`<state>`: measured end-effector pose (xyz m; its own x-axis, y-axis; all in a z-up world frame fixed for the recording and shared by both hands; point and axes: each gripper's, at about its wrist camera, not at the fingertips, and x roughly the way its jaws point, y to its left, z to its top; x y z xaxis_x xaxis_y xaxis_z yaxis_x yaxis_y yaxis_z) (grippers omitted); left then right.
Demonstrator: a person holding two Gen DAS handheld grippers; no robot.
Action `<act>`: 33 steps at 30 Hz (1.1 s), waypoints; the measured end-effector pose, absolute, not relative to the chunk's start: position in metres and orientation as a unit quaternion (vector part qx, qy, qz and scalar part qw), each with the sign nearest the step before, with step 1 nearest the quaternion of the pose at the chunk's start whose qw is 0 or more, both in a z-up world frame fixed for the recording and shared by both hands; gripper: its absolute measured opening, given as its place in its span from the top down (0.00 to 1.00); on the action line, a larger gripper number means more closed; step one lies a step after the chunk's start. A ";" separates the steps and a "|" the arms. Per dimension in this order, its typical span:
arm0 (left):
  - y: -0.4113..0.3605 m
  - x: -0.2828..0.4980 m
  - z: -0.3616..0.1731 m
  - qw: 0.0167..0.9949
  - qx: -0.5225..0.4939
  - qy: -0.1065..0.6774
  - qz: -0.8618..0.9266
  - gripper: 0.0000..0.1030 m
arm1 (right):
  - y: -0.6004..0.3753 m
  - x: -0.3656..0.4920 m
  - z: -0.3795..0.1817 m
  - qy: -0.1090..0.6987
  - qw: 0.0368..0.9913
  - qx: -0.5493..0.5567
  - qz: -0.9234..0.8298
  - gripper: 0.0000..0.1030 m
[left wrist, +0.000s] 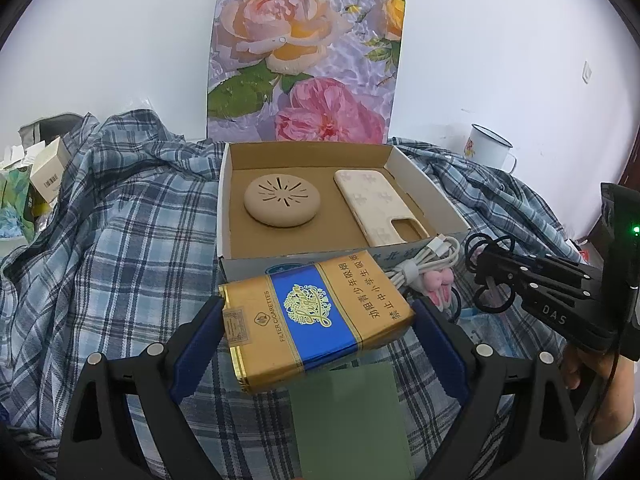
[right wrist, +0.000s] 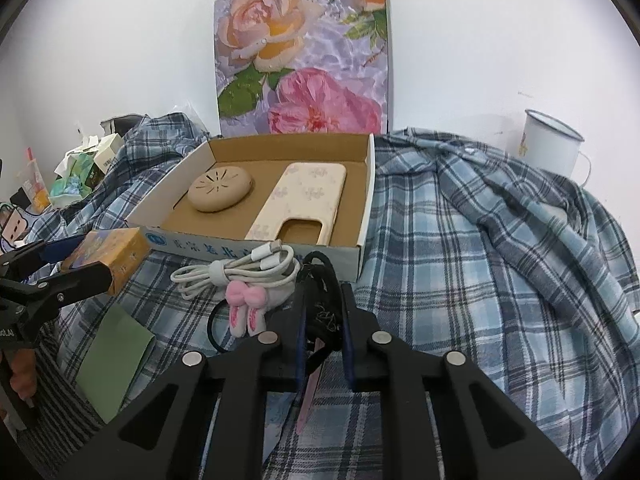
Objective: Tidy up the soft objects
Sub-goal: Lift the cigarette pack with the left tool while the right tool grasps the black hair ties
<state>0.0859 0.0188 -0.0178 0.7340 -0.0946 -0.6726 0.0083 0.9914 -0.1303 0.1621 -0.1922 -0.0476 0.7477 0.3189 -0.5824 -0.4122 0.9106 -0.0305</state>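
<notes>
Plaid cloth [right wrist: 460, 232] in blue and white covers the table, and on it sits the open cardboard box [right wrist: 366, 196] with its floral lid [right wrist: 304, 52] propped upright behind. Inside the box lie two pale items already put away, as I judge it: a beige phone case [right wrist: 308, 196] on the right and a round slotted pad [right wrist: 220, 192] on the left, apart from each other. Outside, just before the box's front wall, a coiled white cable [right wrist: 240, 272] rests on the cloth with a pink bow hair tie [right wrist: 246, 308] touching its near side, and a green card [right wrist: 116, 356] lies closer in. The left tongs [left wrist: 320, 316] grip a gold and blue cigarette pack [left wrist: 316, 316] by its two ends, lifted in front of the box. The right tongs [right wrist: 324, 320] are clenched on a black hair band [right wrist: 320, 276], its loops sticking out past the tips, near the box's front right corner. So the job looks roughly half done: two things boxed, two in hand, and the cable and bow tie not yet gathered.
</notes>
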 end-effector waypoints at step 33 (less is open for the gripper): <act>-0.006 0.045 0.082 0.969 -0.011 0.240 -0.050 0.09 | -0.193 0.083 0.088 0.089 0.967 -0.083 0.224 0.88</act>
